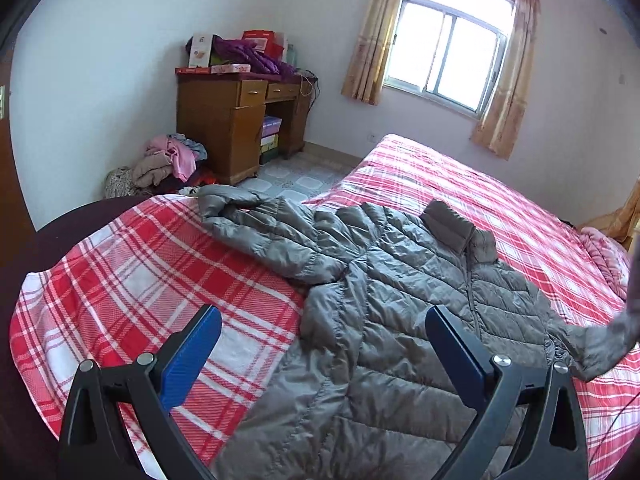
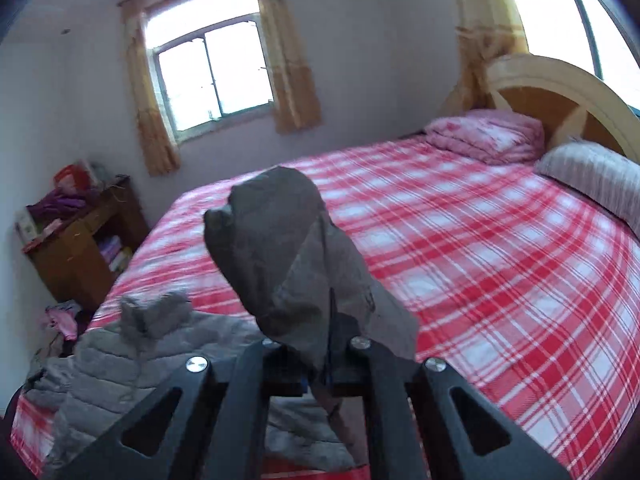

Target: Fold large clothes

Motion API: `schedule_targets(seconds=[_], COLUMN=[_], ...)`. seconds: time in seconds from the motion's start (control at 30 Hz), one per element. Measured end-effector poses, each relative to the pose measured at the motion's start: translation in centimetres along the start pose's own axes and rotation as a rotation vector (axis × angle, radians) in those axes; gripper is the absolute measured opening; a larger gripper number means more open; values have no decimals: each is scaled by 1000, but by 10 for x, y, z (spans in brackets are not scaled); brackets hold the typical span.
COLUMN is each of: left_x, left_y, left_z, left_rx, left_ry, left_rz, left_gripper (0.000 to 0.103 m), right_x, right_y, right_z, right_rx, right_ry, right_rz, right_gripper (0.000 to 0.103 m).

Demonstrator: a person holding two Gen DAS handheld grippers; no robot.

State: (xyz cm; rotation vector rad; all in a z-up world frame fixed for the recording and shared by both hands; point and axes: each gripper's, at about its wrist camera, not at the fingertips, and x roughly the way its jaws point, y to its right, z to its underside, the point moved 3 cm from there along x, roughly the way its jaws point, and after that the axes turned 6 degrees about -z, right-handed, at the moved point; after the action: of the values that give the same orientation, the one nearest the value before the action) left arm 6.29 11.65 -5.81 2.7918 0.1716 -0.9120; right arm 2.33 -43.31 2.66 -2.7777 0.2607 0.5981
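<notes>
A grey quilted puffer jacket (image 1: pixel 400 304) lies spread on the red plaid bed (image 1: pixel 140 264), collar toward the far side, one sleeve (image 1: pixel 256 228) stretched to the left. My left gripper (image 1: pixel 324 332) hangs open over the jacket's lower body, blue pads wide apart with nothing between them. At the right edge of the left wrist view the other sleeve (image 1: pixel 616 340) rises off the bed. In the right wrist view my right gripper (image 2: pixel 320 364) is shut on that sleeve's cuff end (image 2: pixel 288 256), which stands up in front of the camera. The jacket body (image 2: pixel 120 364) lies below left.
A wooden desk (image 1: pixel 236 128) piled with boxes and clothes stands by the far wall, with a heap of clothes (image 1: pixel 164 164) on the floor beside it. Folded pink bedding (image 2: pixel 484 136), a striped pillow (image 2: pixel 592 176) and the wooden headboard (image 2: pixel 560 100) sit at the bed's head.
</notes>
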Motion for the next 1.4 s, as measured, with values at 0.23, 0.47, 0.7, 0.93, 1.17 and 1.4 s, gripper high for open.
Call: schedule_targets(seconds=[0.23,0.47,0.7,0.93,1.17,1.4], left_x=[-16,-24,2,32,87,161], left_y=[-37,-70,-65,-17,68,122], left_z=[-3,-4,-2,-20,-44,5], left_rx=[-1,60,74,72,143,306], left_ry=[47,89,30,-7,-43,-181], left_rz=[-36,-105,-76,55,47,-98], left_gripper=[102,102,102,102,102,102], right_x=[21,105,143,121,181,179], right_y=[-217,-343,-360,-311,-210,-129], right_z=[31,133,186,141,148,176], right_rx=[-199,-299,-110,-254,-297,-198], right_ry=[-16,-179,-491,-309,-370,-465], right_rz=[-330,-411,-671,-470,-42,14], right_gripper=[7,11,85,41,33,33])
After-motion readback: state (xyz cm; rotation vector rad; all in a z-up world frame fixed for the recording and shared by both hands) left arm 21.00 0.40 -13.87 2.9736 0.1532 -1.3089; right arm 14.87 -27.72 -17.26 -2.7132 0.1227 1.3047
